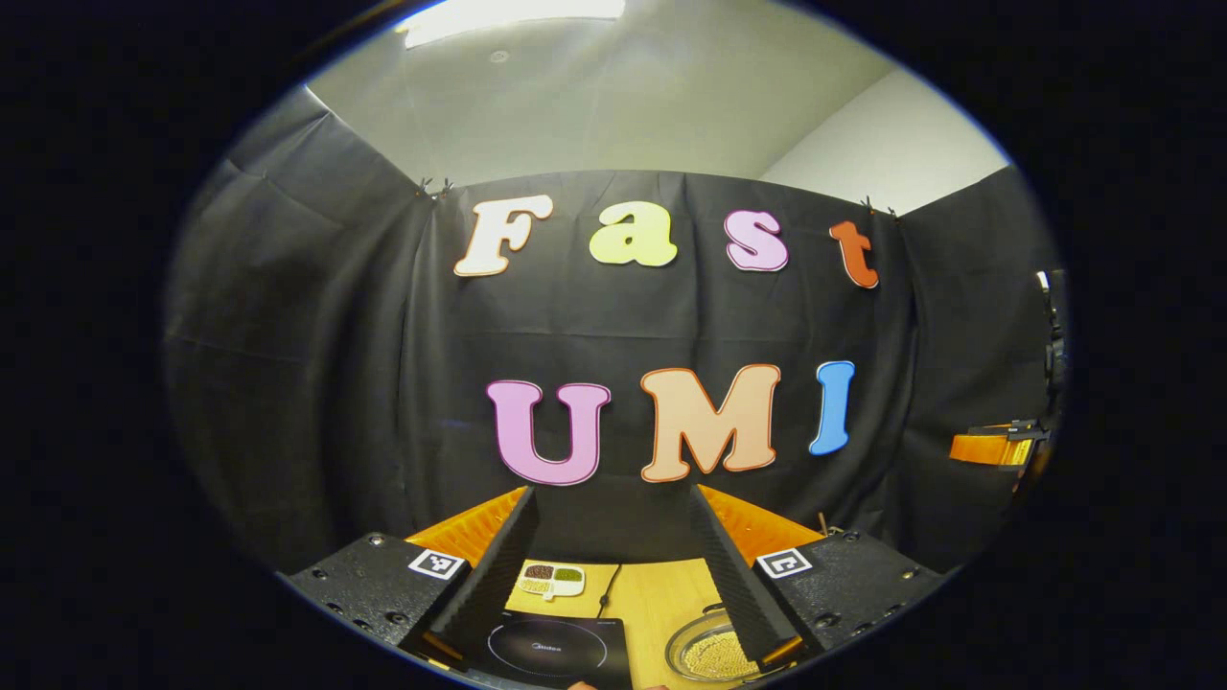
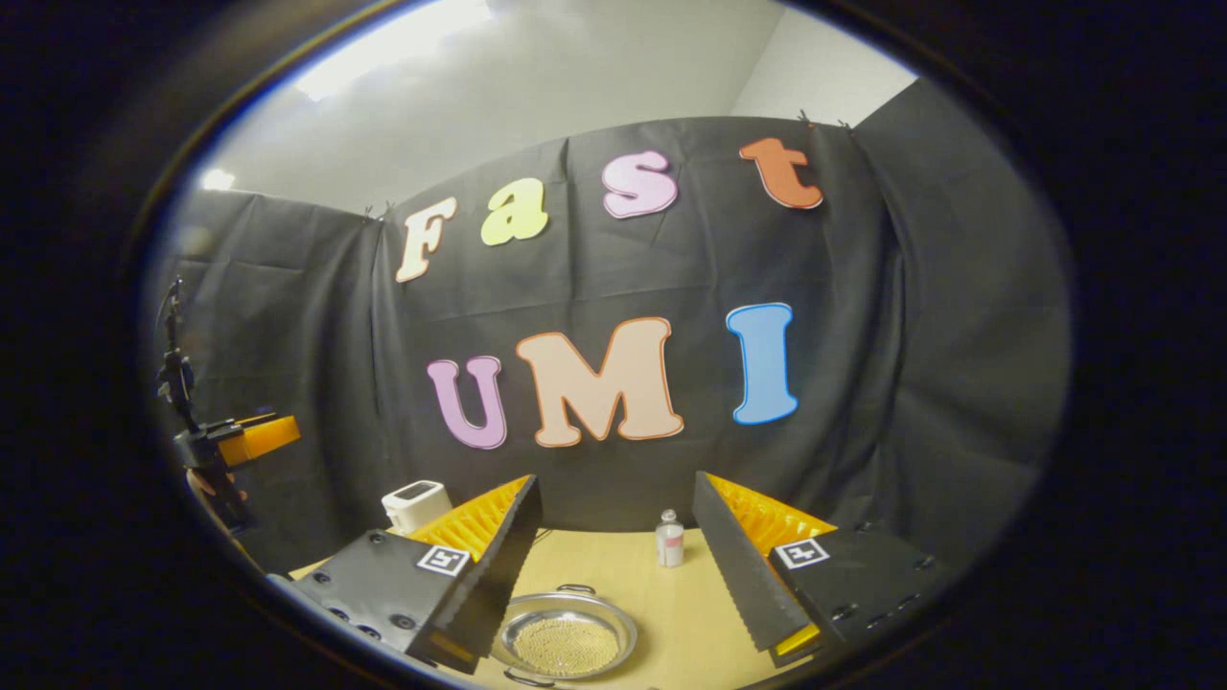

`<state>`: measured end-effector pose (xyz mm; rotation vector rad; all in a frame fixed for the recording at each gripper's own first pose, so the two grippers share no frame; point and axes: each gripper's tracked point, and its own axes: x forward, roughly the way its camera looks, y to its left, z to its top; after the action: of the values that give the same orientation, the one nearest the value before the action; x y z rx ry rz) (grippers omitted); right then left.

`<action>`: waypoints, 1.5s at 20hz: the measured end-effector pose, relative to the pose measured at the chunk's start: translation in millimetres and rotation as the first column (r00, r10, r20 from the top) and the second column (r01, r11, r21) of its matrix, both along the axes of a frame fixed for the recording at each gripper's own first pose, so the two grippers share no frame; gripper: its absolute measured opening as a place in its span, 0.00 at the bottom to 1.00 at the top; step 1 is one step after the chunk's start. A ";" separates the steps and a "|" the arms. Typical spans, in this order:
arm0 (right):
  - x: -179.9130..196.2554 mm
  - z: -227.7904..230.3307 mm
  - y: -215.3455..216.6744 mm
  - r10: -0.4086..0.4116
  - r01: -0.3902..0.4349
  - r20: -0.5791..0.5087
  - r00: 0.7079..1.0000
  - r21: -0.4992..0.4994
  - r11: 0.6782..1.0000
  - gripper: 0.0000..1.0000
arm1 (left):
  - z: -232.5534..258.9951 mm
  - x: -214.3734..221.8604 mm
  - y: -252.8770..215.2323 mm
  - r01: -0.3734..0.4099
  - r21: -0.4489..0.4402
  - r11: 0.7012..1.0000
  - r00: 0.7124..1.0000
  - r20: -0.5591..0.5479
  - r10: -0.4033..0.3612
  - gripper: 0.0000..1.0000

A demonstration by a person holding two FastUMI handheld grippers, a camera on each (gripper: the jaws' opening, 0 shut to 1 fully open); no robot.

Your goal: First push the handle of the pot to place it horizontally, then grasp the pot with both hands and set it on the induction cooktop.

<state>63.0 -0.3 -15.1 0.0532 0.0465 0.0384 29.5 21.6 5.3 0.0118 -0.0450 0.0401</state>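
So both grippers are up in the air here, held above the near side of the tabletop and looking toward the back wall.

Left gripper view, left to right: the left gripper has its fingers spread wide with nothing between them. In the gap, a small white dish with dark and green stuff in it sits toward the far edge of the tabletop. Right below it, toward the near edge, is the black induction cooktop, with a thin black cable running back from it. Further right is the pot, a shallow metal one with a pale grainy filling, partly hidden behind the gripper's right finger. So the pot lies just right of the cooktop, apart from it, and low under the gripper, not touched by it. At the far right edge of that view the other gripper hangs in the air.

Right gripper view: at the far left the other gripper floats. A white boxy device stands at the far left part of the tabletop. The right gripper is also spread wide and empty. The pot sits below, between its fingers but closer to the left one, near the tabletop's near edge. I can see small loop handles at its far and near rims. A small white bottle stands near the far edge, just left of the right finger.
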 end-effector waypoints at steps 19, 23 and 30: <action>-40.8 -35.5 42.3 0.095 -0.095 0.020 0.995 0.005 0.995 0.92 | -9.8 -40.9 20.0 -0.038 0.020 0.999 0.999 0.023 0.038 0.92; -50.2 -58.1 60.4 0.148 -0.148 0.017 0.989 0.041 0.988 0.92 | -13.5 -49.3 24.9 -0.044 0.019 0.999 0.999 0.027 0.044 0.92; -70.7 -127.2 101.1 0.285 -0.271 -0.042 0.958 0.198 0.942 0.28 | -23.9 -56.1 32.8 -0.053 0.014 0.999 0.998 0.023 0.052 0.92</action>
<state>-7.7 100.8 -142.3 0.2398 0.1203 0.3248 -26.6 54.4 -18.5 0.0273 -0.0678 0.0924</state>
